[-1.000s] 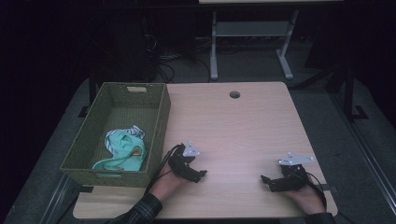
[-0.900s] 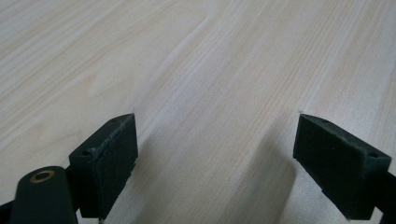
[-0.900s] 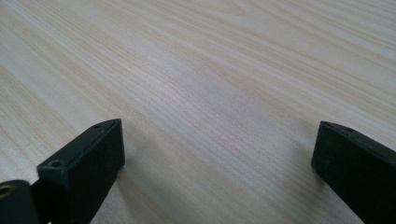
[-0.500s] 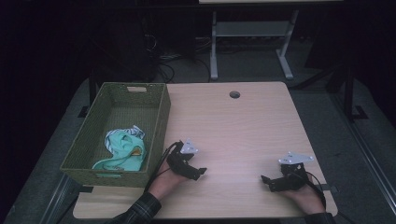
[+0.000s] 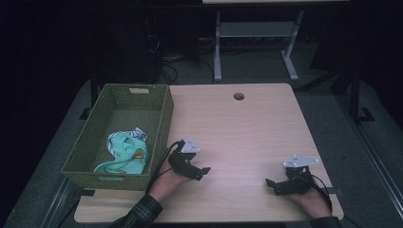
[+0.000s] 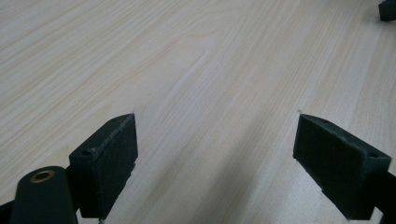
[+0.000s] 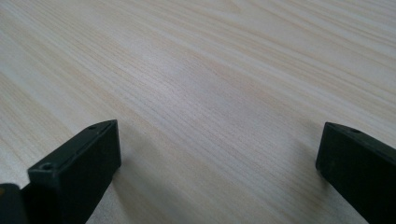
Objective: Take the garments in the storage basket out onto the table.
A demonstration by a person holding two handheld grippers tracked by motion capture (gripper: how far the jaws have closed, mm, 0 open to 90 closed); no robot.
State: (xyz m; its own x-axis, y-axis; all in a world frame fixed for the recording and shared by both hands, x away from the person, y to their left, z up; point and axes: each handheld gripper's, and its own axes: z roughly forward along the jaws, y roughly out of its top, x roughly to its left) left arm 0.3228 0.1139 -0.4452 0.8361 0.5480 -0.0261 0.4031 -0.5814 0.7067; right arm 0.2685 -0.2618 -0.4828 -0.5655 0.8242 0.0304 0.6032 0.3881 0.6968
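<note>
Both claws rest low on the bare bench (image 5: pixel 247 128), jaws spread, nothing held. Left claw (image 5: pixel 202 172) nearest the green basket (image 5: pixel 161 124); mint-green cloth (image 5: pixel 126 151) lies inside. Right claw (image 5: pixel 272 184) well apart. Likely pre-pick: next, left reaches into the basket.

We note the table (image 5: pixel 247 123) as pale wood-grain laminate, smooth with a soft sheen. Left gripper (image 6: pixel 217 163) and right gripper (image 7: pixel 219 168) jaws look matt black plastic, pad faces slightly rough. Basket (image 5: pixel 164 118): woven green wicker. Inside lies soft mint cloth (image 5: pixel 124 152)
</note>
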